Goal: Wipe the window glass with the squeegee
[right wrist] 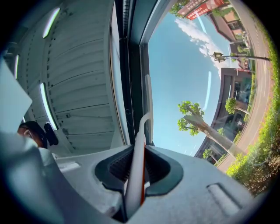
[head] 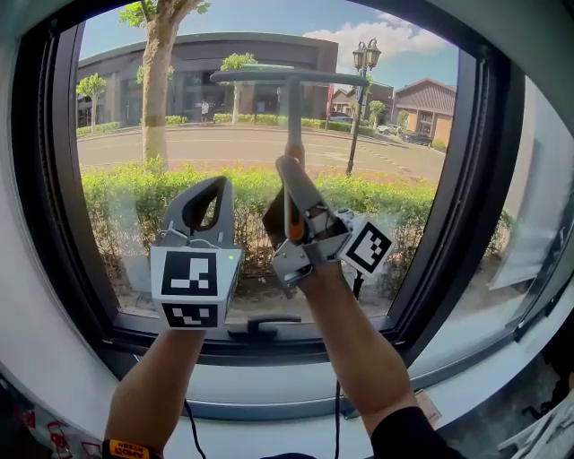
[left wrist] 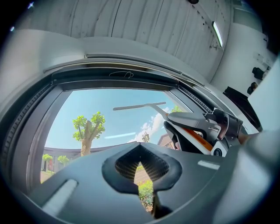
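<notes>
Outside, a street [head: 251, 148], a hedge [head: 126, 202] and a tree [head: 159, 90] show through the window glass [head: 224, 125], which sits in a dark frame [head: 54, 224]. At mid-frame the right tool [head: 289, 170] is clamped on the handle of the squeegee [head: 293, 112], whose blade lies crosswise high on the pane, upper centre. The left tool [head: 212, 190], lower left of centre and just beside the right one, has its jaws together with nothing between them.

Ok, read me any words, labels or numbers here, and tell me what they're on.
None can be read.
On the orange wristband: print too small to read.
On the red sign of a building outside: too blurred.
On the black-and-white square markers: patterns only, no letters.
</notes>
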Action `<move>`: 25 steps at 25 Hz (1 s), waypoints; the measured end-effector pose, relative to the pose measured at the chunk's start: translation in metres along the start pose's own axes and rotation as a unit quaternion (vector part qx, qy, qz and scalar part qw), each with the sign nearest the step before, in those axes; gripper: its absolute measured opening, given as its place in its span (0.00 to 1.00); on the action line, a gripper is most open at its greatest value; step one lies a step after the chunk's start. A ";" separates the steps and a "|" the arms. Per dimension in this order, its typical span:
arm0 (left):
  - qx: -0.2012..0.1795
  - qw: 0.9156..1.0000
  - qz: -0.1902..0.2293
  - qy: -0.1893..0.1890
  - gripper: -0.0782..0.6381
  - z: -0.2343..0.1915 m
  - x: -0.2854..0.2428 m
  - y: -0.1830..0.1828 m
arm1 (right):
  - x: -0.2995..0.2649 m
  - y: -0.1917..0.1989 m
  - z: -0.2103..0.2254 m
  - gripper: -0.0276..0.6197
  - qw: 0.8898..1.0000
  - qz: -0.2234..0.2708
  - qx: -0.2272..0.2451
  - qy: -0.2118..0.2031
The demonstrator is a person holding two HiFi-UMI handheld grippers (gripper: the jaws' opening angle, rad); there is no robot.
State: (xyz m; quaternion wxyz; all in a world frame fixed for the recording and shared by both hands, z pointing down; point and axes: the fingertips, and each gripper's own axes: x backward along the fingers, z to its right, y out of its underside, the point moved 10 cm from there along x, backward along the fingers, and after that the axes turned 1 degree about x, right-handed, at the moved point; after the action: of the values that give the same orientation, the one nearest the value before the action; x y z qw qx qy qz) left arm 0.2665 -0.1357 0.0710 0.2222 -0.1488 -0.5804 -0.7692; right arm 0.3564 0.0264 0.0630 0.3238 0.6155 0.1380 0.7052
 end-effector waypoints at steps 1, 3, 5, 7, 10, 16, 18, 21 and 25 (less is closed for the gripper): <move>0.002 1.000 -0.002 0.001 0.13 0.002 0.002 0.003 | 0.004 0.002 0.000 0.11 1.000 0.000 -0.003 0.000; 0.005 1.000 -0.006 0.006 0.13 0.007 0.006 0.010 | 0.013 0.007 0.000 0.11 1.000 0.001 -0.011 0.002; 0.012 1.000 -0.014 0.011 0.13 0.013 0.012 0.020 | 0.027 0.015 0.000 0.11 1.000 0.003 -0.021 0.004; 0.021 0.999 -0.026 0.018 0.13 0.020 0.019 0.032 | 0.044 0.027 0.000 0.11 0.999 0.003 -0.033 0.009; 0.036 0.998 -0.047 0.022 0.13 0.032 0.031 0.054 | 0.074 0.046 0.000 0.11 0.998 -0.001 -0.052 0.023; 0.062 0.993 -0.098 0.028 0.13 0.052 0.052 0.096 | 0.131 0.081 -0.001 0.11 0.995 -0.007 -0.083 0.053; 0.069 0.991 -0.111 0.029 0.13 0.056 0.057 0.105 | 0.144 0.089 -0.002 0.11 0.994 -0.007 -0.091 0.062; 0.077 0.989 -0.121 0.029 0.13 0.060 0.063 0.114 | 0.160 0.098 -0.002 0.11 0.992 -0.006 -0.101 0.075; 0.083 0.987 -0.132 0.030 0.13 0.066 0.070 0.123 | 0.181 0.105 -0.004 0.11 0.990 -0.001 -0.110 0.089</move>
State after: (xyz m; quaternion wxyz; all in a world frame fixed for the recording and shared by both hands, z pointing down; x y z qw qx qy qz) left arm 0.2681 -0.1124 0.2257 0.1477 -0.0289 -0.6495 -0.7453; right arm 0.3168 0.0616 0.2653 0.3764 0.5109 0.0884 0.7678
